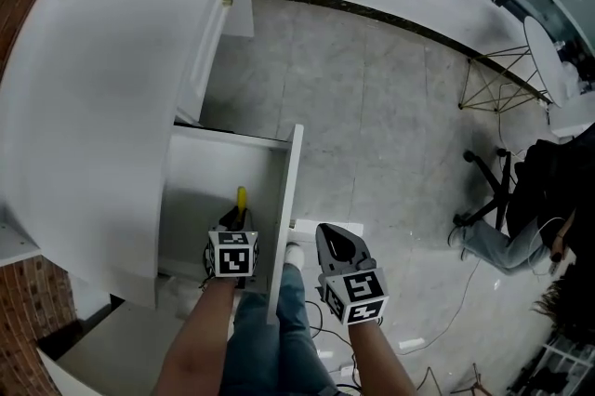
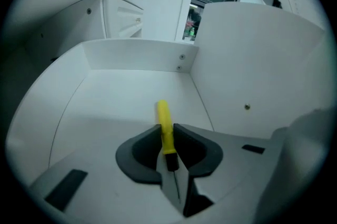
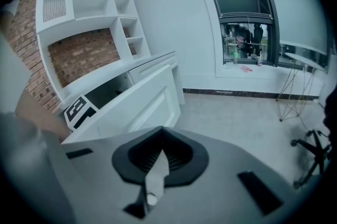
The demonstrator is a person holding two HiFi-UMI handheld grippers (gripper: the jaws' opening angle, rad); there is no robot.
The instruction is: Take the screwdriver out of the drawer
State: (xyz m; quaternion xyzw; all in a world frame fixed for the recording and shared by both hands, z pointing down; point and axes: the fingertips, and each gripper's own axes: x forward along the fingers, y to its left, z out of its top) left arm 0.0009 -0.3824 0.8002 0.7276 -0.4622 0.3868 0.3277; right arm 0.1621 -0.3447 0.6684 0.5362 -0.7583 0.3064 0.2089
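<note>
Left gripper (image 2: 167, 136) is down inside the drawer (image 2: 137, 57), side wall close on its right. Right gripper (image 3: 158, 159) sits outside the drawer front, jaws together, empty. Left jaws narrow, pinching the screwdriver (image 2: 164, 118) at the shaft end of its yellow handle; rest of handle pokes ahead of the tips. Risk: short end grip, so tool may pivot or slip on lifting, or clip that wall.

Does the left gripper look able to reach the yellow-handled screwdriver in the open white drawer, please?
Apparently yes: the white drawer stands open, and the left gripper grips the yellow-handled screwdriver inside.
</note>
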